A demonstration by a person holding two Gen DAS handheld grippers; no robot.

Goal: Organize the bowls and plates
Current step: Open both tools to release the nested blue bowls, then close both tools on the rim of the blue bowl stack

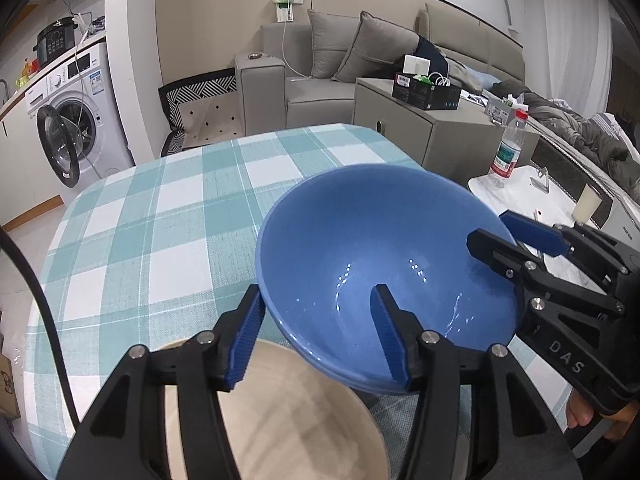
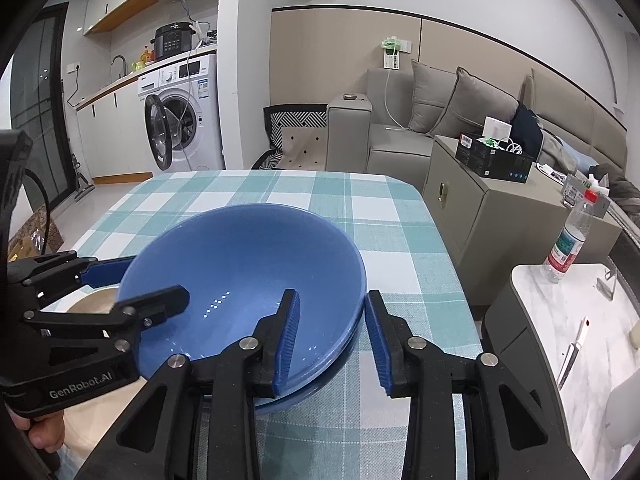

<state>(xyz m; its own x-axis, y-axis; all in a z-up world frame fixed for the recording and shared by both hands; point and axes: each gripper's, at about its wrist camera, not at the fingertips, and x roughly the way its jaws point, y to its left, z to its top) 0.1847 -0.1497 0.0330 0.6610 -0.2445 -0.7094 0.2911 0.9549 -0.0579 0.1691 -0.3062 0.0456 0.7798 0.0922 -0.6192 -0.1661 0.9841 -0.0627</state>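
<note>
Straddling the blue bowl (image 1: 384,280) rim, both tools sit wide open, gripping nothing. Left gripper (image 1: 318,332): one finger inside the bowl, one outside its left rim. Right gripper (image 2: 332,336): one finger inside, one outside the right rim; contact with the rim looks likely, can't confirm. Bowl sits on the checked table (image 1: 160,216), nested in a second blue bowl (image 2: 320,384). Beige plate (image 1: 276,412) lies just left of the bowl, partly under the left gripper. Both tools angle down toward the bowl.
</note>
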